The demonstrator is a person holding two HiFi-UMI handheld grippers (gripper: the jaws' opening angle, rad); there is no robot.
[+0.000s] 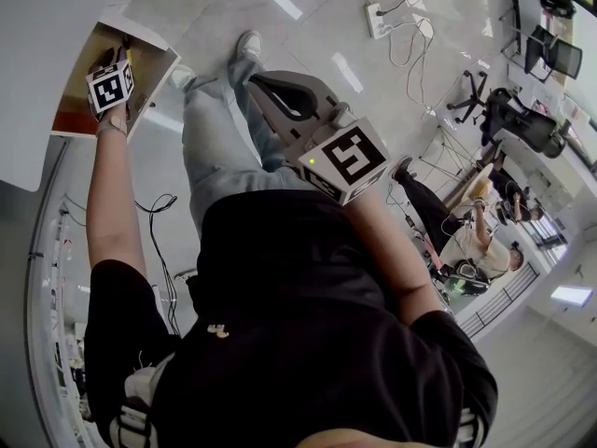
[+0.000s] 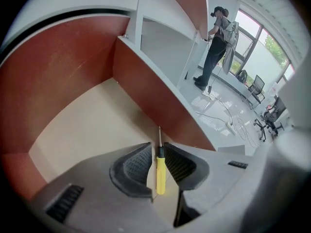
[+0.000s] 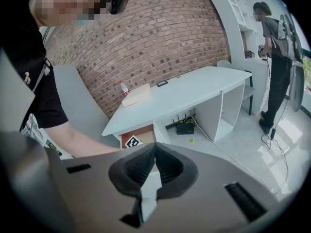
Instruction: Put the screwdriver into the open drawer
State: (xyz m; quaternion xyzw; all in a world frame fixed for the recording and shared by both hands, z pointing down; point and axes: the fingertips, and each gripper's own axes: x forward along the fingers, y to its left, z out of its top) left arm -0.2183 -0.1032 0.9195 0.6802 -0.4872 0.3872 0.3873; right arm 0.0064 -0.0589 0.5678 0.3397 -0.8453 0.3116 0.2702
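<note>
Though the screwdriver [image 2: 160, 174] is clamped between the jaws of the left gripper [image 2: 156, 150] just above the open drawer [image 2: 80, 130], releasing it inside seems all that remains, while the right gripper [image 3: 155, 148] idles, jaws clenched on nothing.

R gripper [image 3: 155, 145] jaws together, empty, facing desk [image 3: 194, 89].

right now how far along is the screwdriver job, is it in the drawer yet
Not yet. Done: the drawer stands open and the screwdriver is picked up. In hand: the left gripper grips it above the drawer's floor. Left: lower it and let go. The right gripper is shut and empty.
</note>
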